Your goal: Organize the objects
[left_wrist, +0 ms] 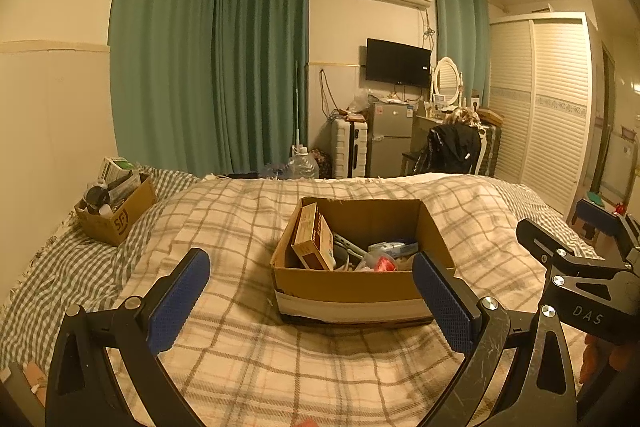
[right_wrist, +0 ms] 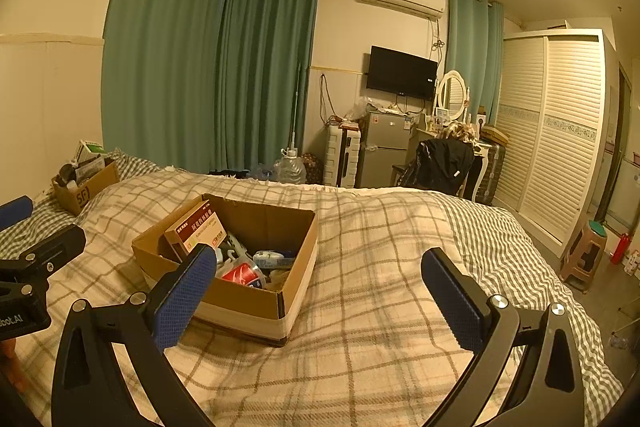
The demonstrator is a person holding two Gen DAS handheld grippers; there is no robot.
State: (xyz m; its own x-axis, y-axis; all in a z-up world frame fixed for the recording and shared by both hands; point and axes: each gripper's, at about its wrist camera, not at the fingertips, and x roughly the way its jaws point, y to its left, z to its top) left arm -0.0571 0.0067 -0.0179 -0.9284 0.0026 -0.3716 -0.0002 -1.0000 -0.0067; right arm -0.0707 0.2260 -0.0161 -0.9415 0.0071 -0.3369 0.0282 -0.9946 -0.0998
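Observation:
An open cardboard box sits on the plaid bed cover, also in the right wrist view. It holds an upright brown medicine carton, a red packet and other small items. A second, smaller cardboard box full of items sits at the bed's far left. My left gripper is open and empty, just in front of the near box. My right gripper is open and empty, to the right of the box.
The plaid bed fills the foreground. Beyond its far edge stand green curtains, a water jug, a suitcase, a small fridge, a chair with a black jacket and a white wardrobe. A stool stands right of the bed.

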